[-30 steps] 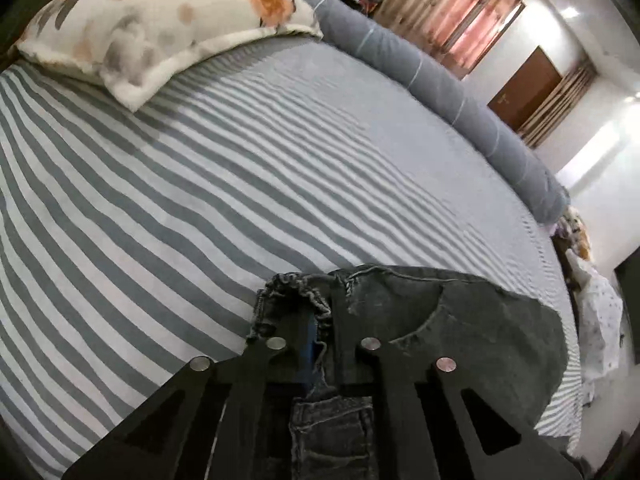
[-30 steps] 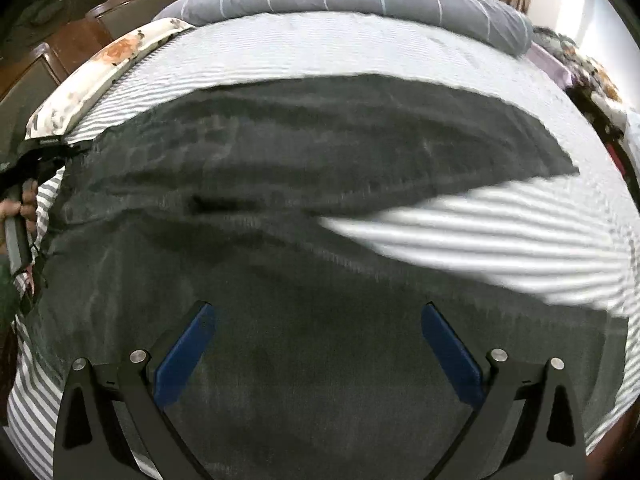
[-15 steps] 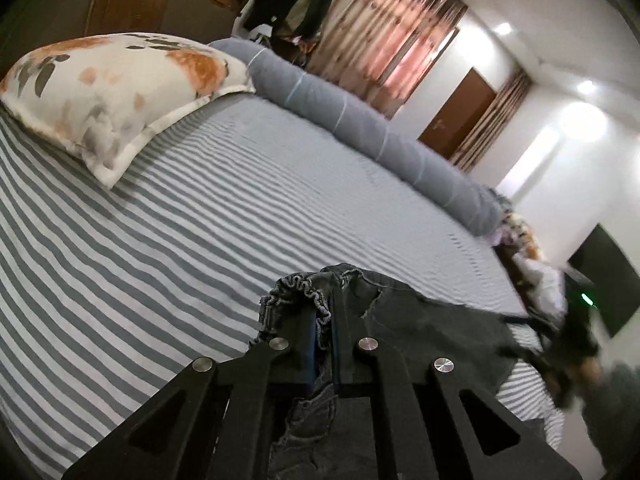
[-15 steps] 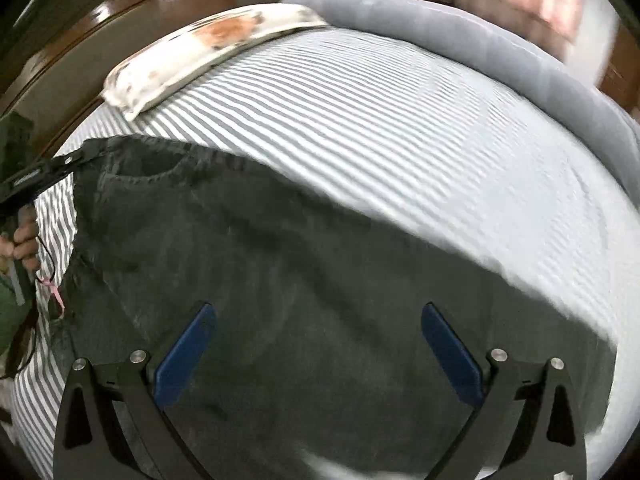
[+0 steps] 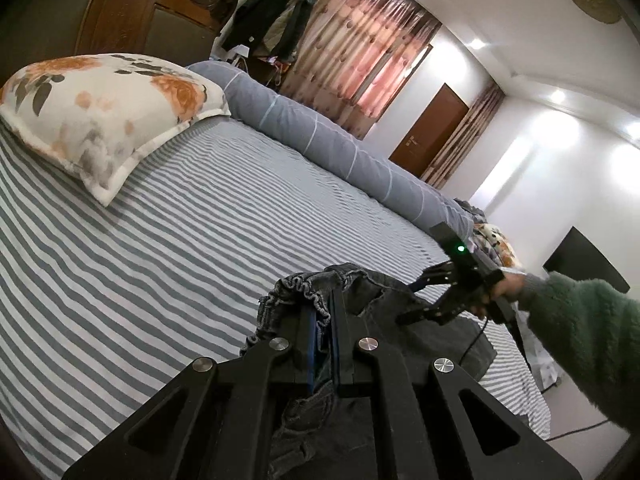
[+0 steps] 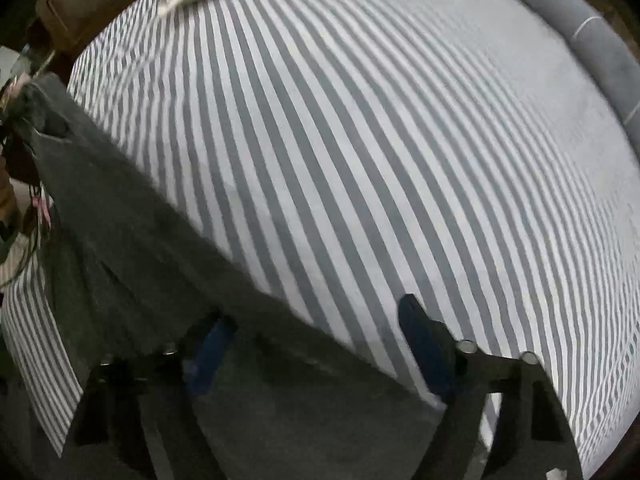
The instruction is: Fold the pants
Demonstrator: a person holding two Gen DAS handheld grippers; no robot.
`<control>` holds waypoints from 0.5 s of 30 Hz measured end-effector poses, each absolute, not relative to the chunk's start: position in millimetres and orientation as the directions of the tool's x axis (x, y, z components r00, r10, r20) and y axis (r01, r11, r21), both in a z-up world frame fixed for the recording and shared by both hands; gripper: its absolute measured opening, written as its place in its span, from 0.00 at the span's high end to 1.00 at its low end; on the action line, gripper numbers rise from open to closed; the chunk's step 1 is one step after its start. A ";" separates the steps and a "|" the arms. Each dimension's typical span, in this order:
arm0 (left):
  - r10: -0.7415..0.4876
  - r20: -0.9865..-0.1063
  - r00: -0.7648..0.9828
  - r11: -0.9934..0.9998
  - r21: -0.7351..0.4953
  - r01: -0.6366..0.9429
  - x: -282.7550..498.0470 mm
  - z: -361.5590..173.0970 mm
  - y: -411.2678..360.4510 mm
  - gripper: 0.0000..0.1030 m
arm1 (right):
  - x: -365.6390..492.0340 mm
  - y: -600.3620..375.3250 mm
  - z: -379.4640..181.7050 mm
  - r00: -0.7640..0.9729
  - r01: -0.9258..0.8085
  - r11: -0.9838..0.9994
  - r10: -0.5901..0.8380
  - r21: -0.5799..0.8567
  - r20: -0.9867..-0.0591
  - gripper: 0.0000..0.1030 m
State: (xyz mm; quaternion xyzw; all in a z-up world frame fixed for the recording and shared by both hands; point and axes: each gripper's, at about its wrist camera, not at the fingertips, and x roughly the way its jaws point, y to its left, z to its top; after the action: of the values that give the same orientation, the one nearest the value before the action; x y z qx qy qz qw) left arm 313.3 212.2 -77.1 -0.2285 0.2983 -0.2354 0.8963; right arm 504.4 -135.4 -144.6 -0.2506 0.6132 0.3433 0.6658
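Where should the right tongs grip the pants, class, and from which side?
On the long edge of the pants bordering the striped sheet, coming straight down from above. The right tongs, jaws just closing, already straddle that edge, while the left tongs pinch the gathered waistband.

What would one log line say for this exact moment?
task: fold pants | left hand-held gripper: shut on pants waistband | right hand-held gripper: closing, straddling pants edge | surface: striped bed
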 end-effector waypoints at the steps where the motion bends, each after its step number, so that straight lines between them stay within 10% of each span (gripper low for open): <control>1: -0.561 -0.428 0.708 0.783 -0.552 0.287 314.0 -78.1 212.7 0.95 | 508.2 -139.7 -147.6 -0.019 -0.756 0.644 0.154 0.115 -0.988 0.36; 8: -0.532 -0.452 0.716 0.804 -0.534 0.261 322.3 -85.4 210.1 0.95 | 505.5 -166.4 -147.0 -0.026 -0.735 0.663 0.178 0.139 -0.984 0.91; 15: -0.462 -0.499 0.733 0.849 -0.489 0.201 329.1 -91.0 209.1 0.95 | 460.1 -161.8 -105.4 0.231 -0.697 0.715 0.140 -0.063 -0.963 0.93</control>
State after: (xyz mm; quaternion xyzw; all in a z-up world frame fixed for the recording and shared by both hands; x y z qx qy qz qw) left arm 329.1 209.1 -91.0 -0.2058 0.3162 -0.1826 0.9079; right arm 460.1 -161.8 -105.4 -0.2519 0.5526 0.2815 0.7429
